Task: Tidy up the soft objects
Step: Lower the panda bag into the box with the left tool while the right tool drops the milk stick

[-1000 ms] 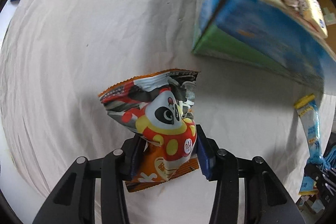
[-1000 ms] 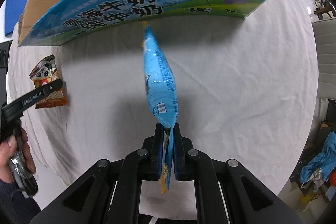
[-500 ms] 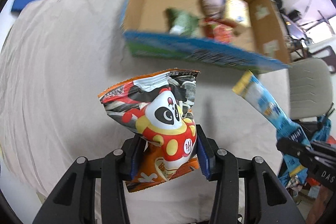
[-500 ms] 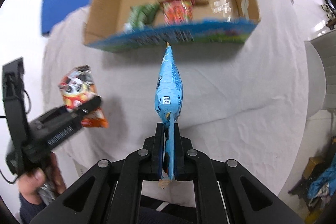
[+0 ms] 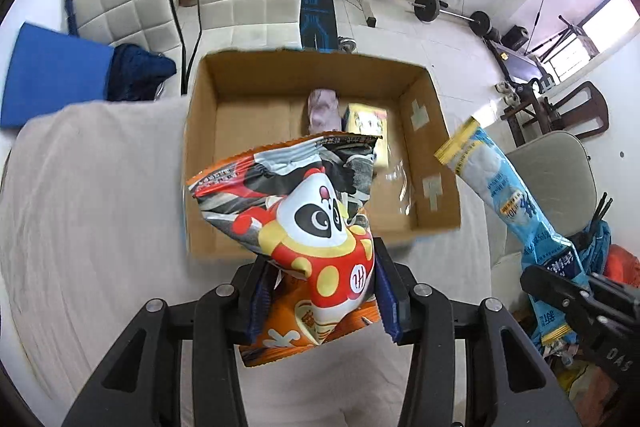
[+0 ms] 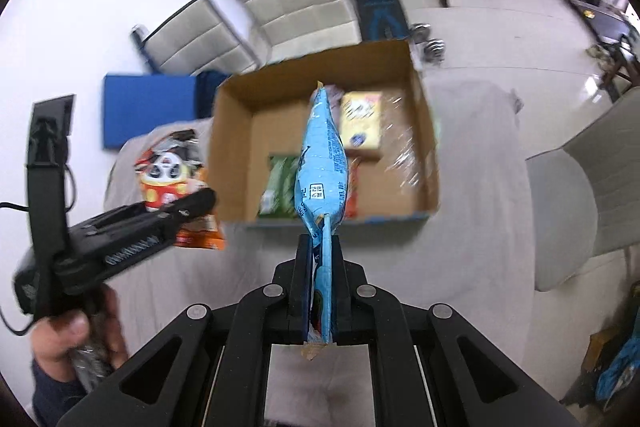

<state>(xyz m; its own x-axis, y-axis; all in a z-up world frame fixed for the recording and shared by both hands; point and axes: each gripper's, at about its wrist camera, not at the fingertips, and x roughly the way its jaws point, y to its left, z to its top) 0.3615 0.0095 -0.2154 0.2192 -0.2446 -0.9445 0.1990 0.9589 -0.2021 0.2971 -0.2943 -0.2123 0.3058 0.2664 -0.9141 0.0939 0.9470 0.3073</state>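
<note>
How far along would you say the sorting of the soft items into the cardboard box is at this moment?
Partly done. The cardboard box already holds a yellow packet, a green packet and a pinkish bundle. In hand: the left gripper clamps the panda snack bag, the right gripper the blue snack bag, both raised on the near side of the box. Left: dropping both in.

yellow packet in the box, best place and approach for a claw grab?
Judging from the right wrist view, the yellow packet lies flat on the cardboard box floor near the far right corner. Come straight down from above and pinch across its short width; the box walls block any side approach.
</note>
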